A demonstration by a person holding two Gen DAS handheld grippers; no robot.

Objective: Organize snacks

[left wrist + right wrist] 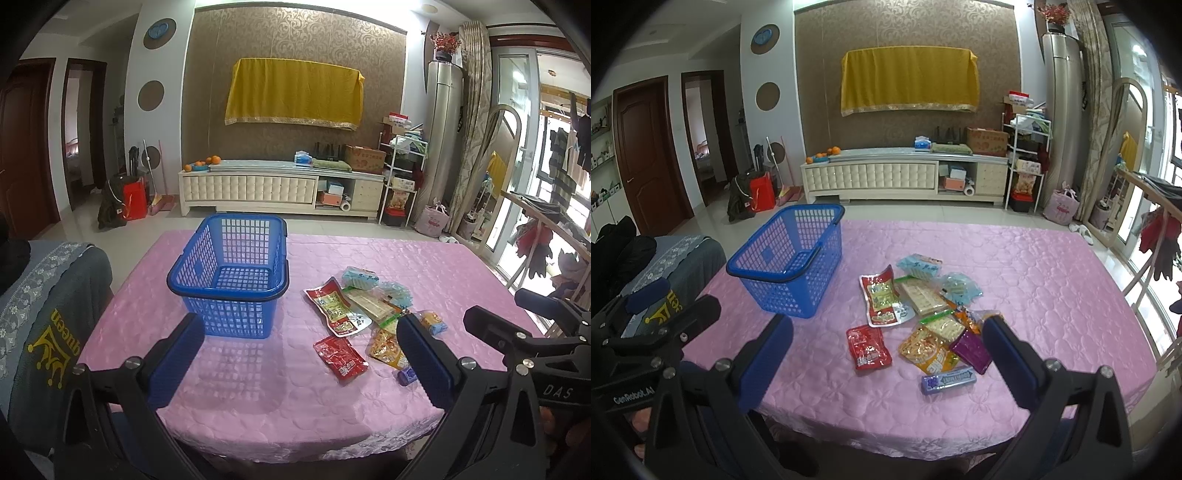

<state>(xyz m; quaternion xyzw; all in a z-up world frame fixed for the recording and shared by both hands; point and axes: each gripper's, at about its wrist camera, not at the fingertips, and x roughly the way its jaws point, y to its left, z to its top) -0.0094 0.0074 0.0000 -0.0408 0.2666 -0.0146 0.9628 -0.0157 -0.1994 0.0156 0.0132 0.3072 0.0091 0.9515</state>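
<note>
While both jaws gape wide, lattice plastic basket [790,258] empty, glossy crinkled snack packets [923,314], seemingly quilted pink tablecloth [1052,280].

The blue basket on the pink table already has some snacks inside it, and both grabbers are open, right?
Not quite. The blue basket is empty, as the left wrist view shows; the snacks still lie beside it on the pink table. Both grabbers, left and right, are open.

Left gripper [299,347] and right gripper [886,347] sit side by side near the viewer, jaws spread wide, holding nothing.
</note>
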